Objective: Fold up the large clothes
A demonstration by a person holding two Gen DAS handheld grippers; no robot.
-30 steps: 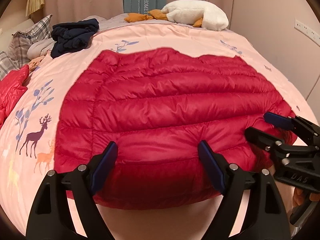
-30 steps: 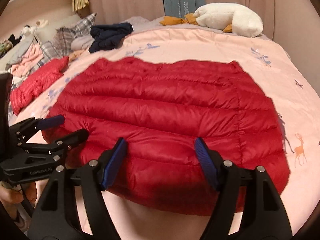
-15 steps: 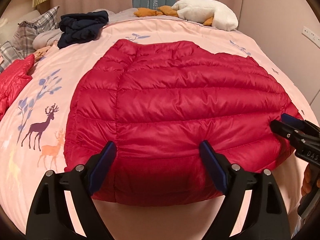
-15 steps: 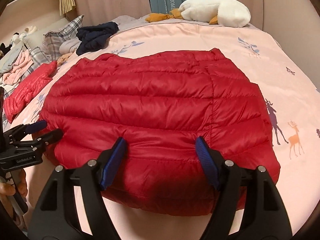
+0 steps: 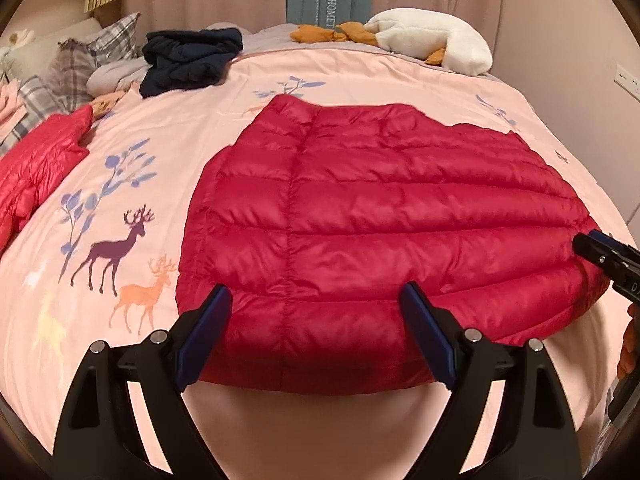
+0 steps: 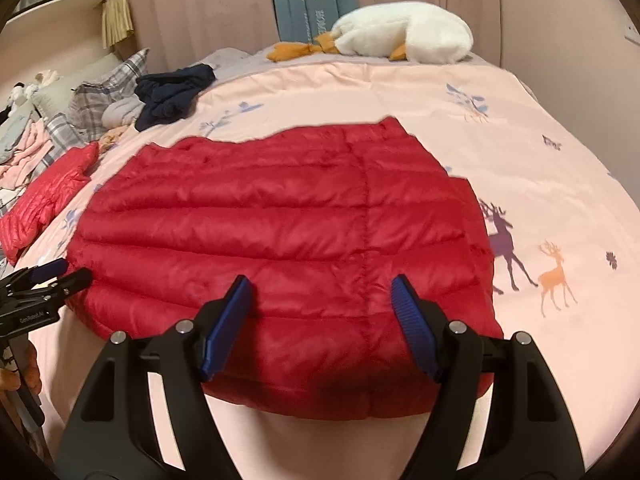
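Observation:
A red quilted down jacket (image 5: 384,216) lies flat on the pink bed cover; it also shows in the right wrist view (image 6: 280,232). My left gripper (image 5: 316,300) is open, its blue pads spread over the jacket's near left hem, holding nothing. My right gripper (image 6: 320,292) is open over the near right hem, also empty. The right gripper (image 5: 600,252) shows at the right edge of the left wrist view. The left gripper (image 6: 56,276) shows at the left edge of the right wrist view.
The pink deer-print bed cover (image 5: 120,240) spreads all round. A second red jacket (image 5: 36,168) lies at the left edge. Dark navy clothes (image 5: 188,60), plaid pillows (image 5: 76,72) and a white plush goose (image 5: 432,40) lie at the far side. A wall is on the right.
Both grippers have spread apart along the near hem, the left one leftward and the right one rightward. Both stay open. The jacket has not moved.

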